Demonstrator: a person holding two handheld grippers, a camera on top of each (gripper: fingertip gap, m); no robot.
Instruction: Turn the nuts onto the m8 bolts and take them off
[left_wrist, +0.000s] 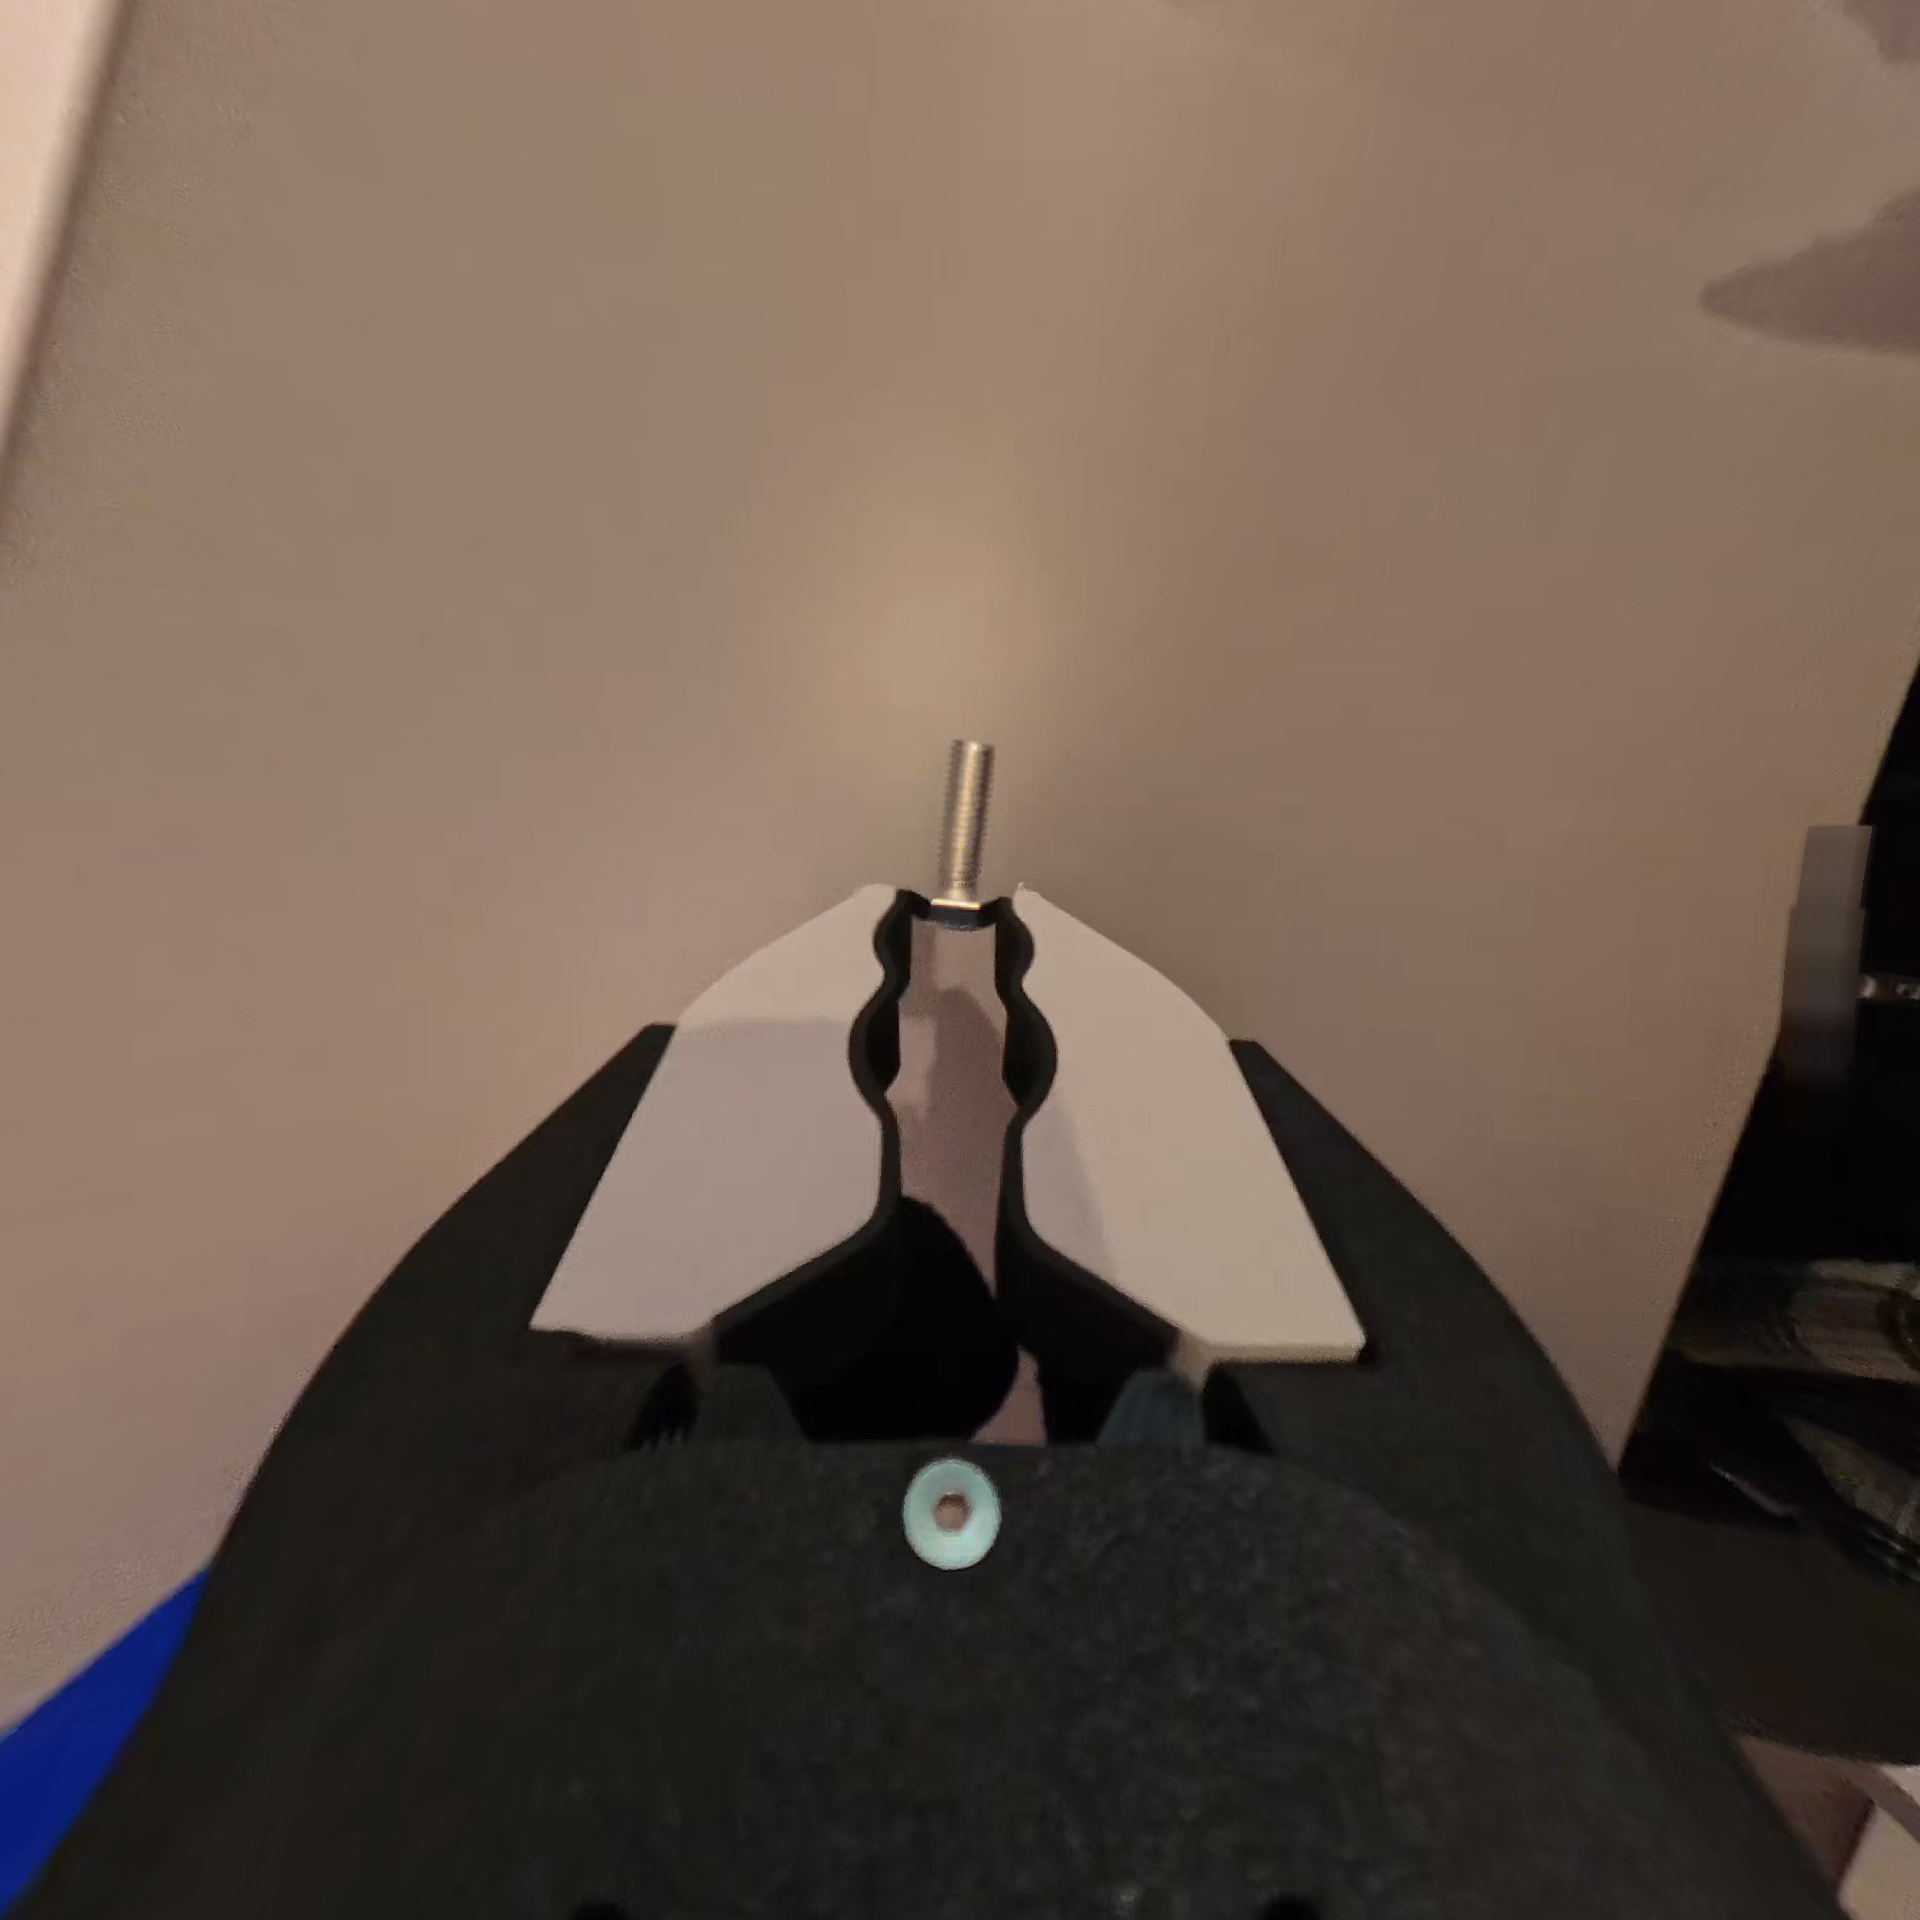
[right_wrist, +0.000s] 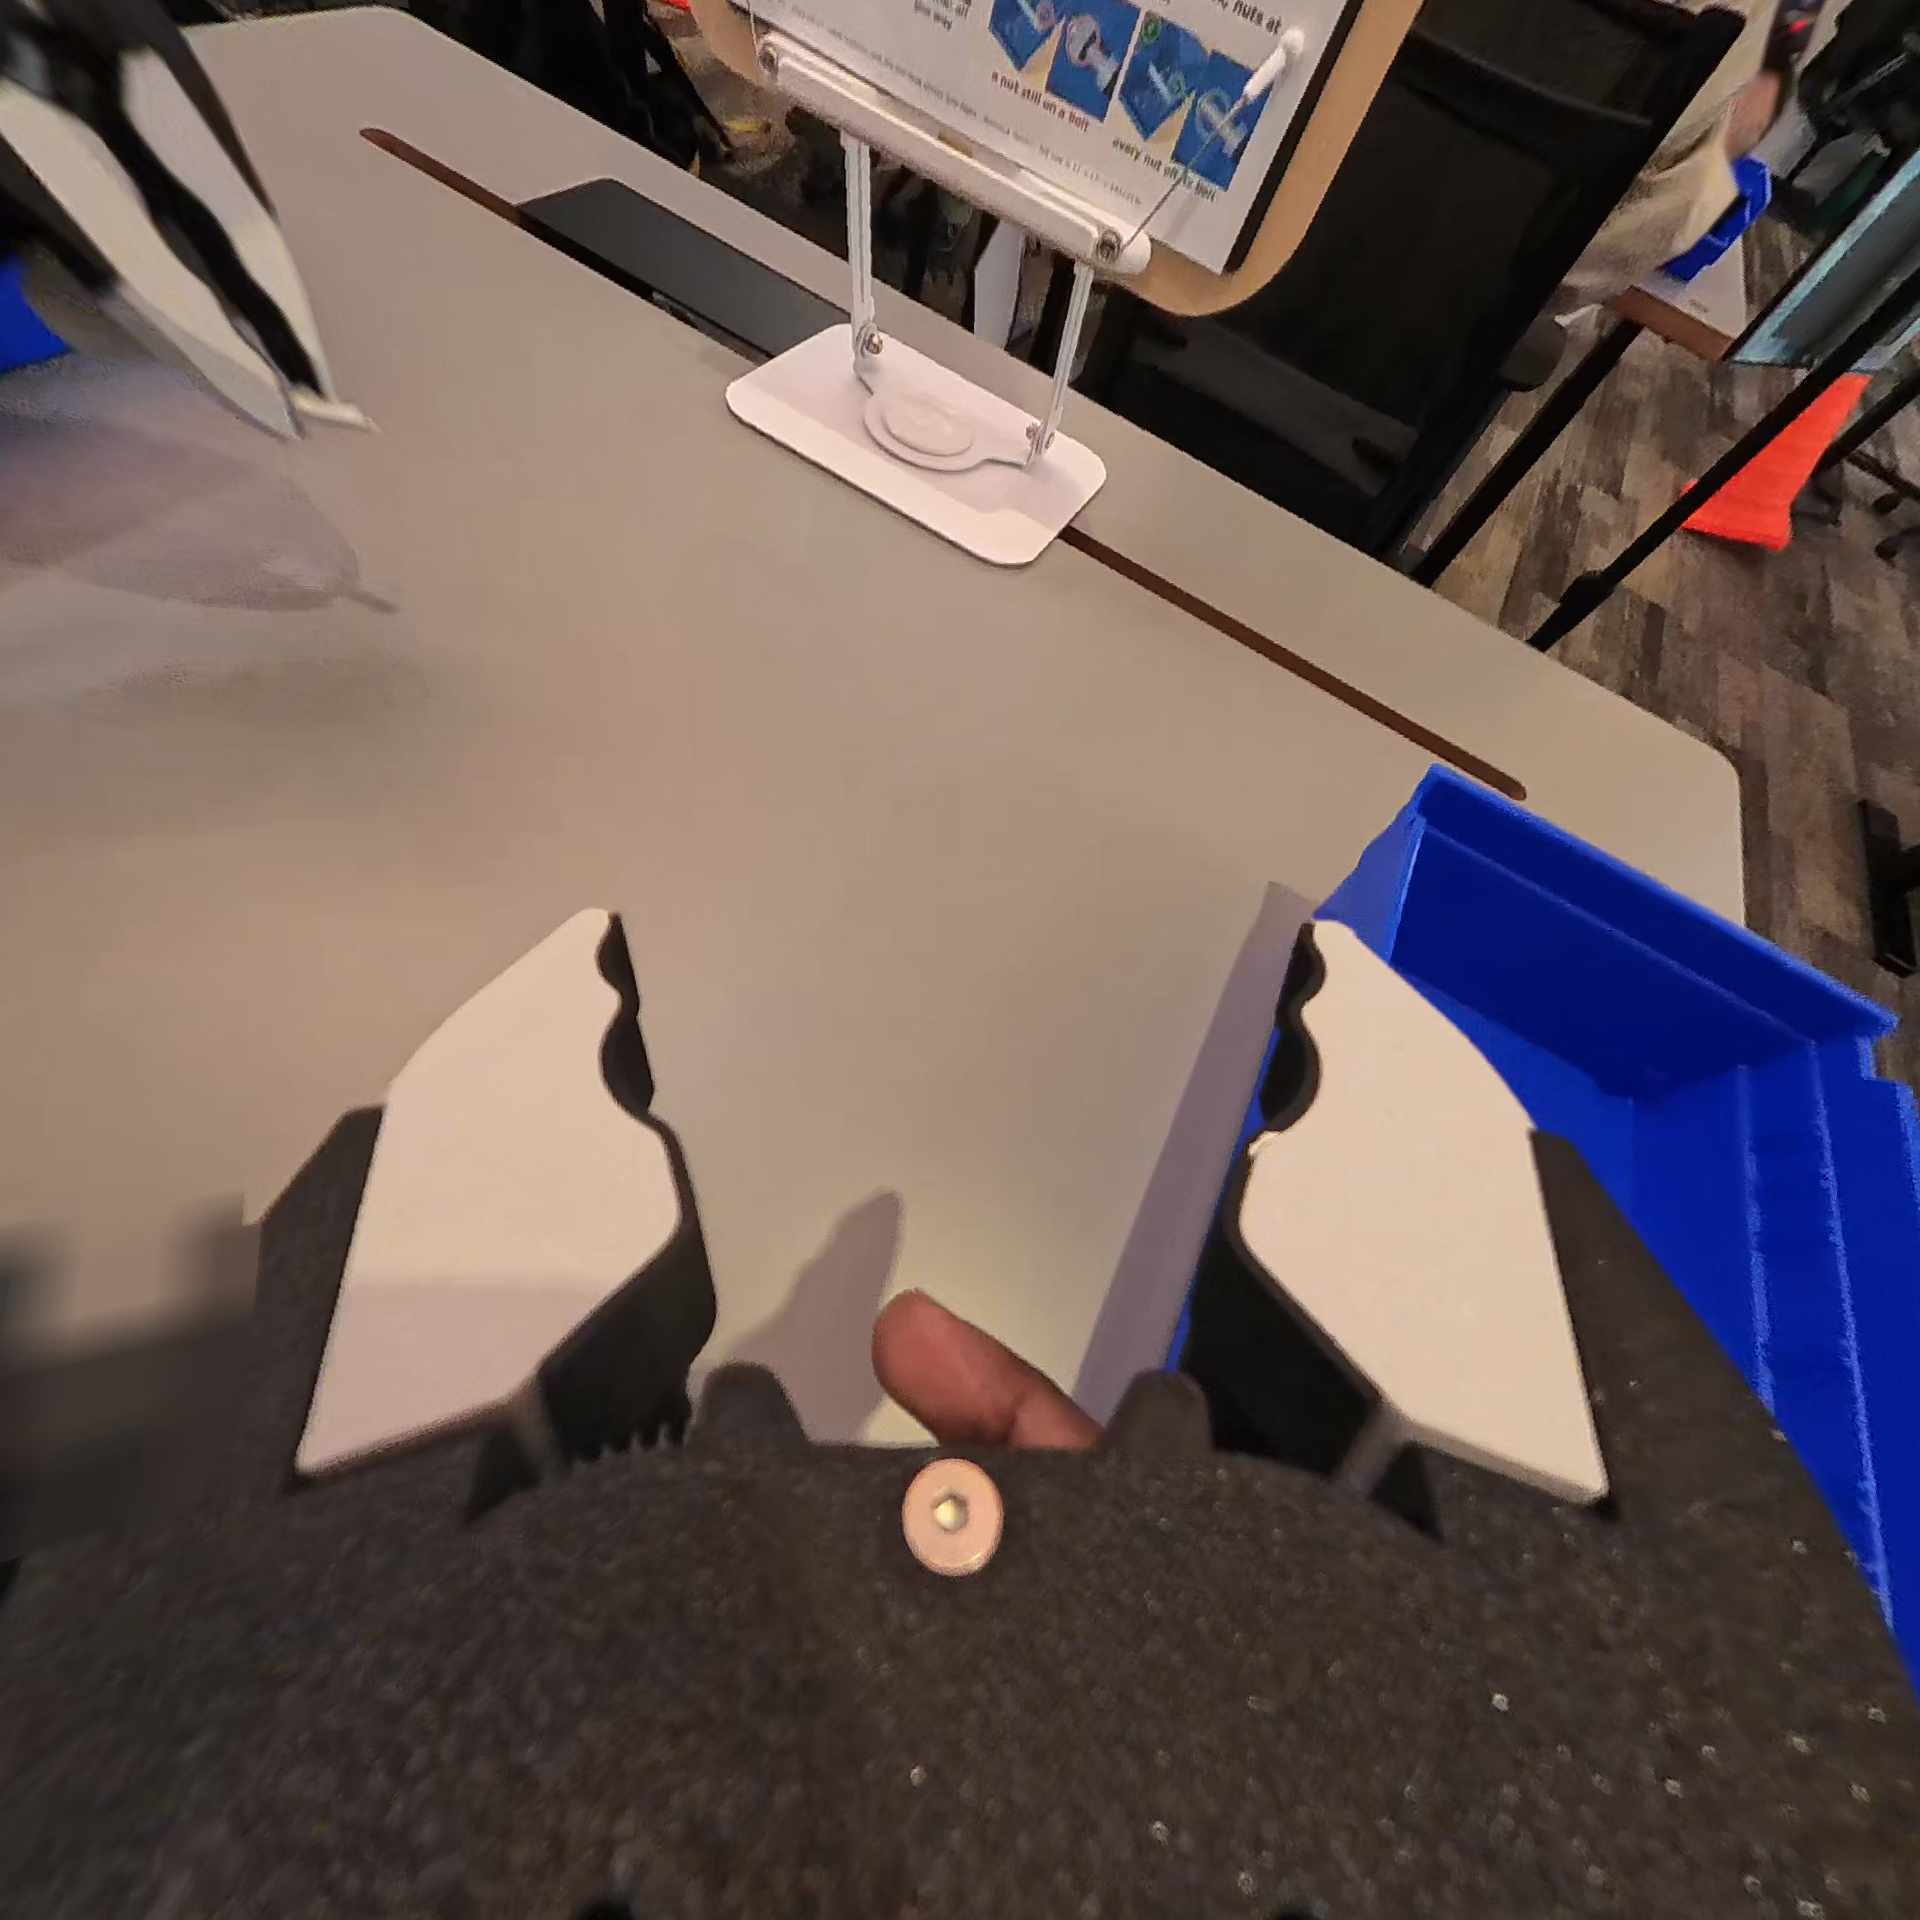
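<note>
My left gripper (left_wrist: 958, 914) is shut on the head of a silver bolt (left_wrist: 966, 821). The threaded shank points straight ahead from the fingertips over the grey table (left_wrist: 935, 468). No nut shows on the shank. The left gripper also shows blurred at the top left of the right wrist view (right_wrist: 312, 410), with the bolt end at its tip. My right gripper (right_wrist: 956, 945) is open and empty above the table (right_wrist: 831, 779), beside a blue bin (right_wrist: 1621, 966) on its right. A person's fingertip (right_wrist: 956, 1371) shows between the right gripper's fingers at their base.
A white stand (right_wrist: 914, 447) holding an instruction board (right_wrist: 1091, 94) sits at the table's far edge, beside a dark slot (right_wrist: 1288, 665) and a black flat device (right_wrist: 675, 260). Chairs, tripod legs and carpet lie beyond. A blue shape (left_wrist: 94, 1683) is at lower left. There is about 35 centimetres between the tips of the two grippers.
</note>
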